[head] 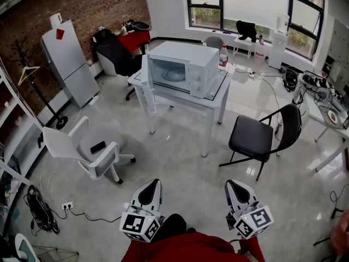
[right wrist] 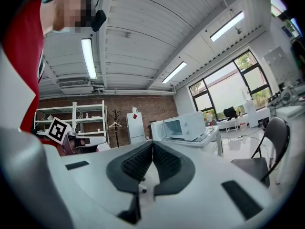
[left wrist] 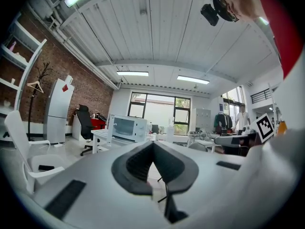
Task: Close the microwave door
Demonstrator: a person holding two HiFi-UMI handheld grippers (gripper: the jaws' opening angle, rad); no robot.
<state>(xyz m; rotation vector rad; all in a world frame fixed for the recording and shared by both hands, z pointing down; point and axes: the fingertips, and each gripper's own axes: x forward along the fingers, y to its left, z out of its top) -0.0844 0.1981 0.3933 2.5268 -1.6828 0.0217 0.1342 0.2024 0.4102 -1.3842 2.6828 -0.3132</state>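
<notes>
The white microwave [head: 185, 65] stands on a white table [head: 215, 100] in the middle of the room, several steps ahead of me. Its door [head: 147, 79] hangs open to the left, and the glass plate inside shows. In the left gripper view the microwave [left wrist: 127, 128] is small and far off; in the right gripper view the microwave [right wrist: 188, 125] shows with its open door [right wrist: 157, 129]. My left gripper [head: 153, 185] and right gripper [head: 232, 185] are held low near my body, both shut with nothing between their jaws. The left gripper [left wrist: 153, 146] and right gripper [right wrist: 152, 145] have their black pads touching at the tips.
A white office chair [head: 90, 149] stands front left of the table, a black folding chair [head: 260, 137] to its right. A white fridge [head: 68, 64] leans at the brick wall. A power strip with cables [head: 66, 205] lies on the floor at left. Desks [head: 322, 100] line the right side.
</notes>
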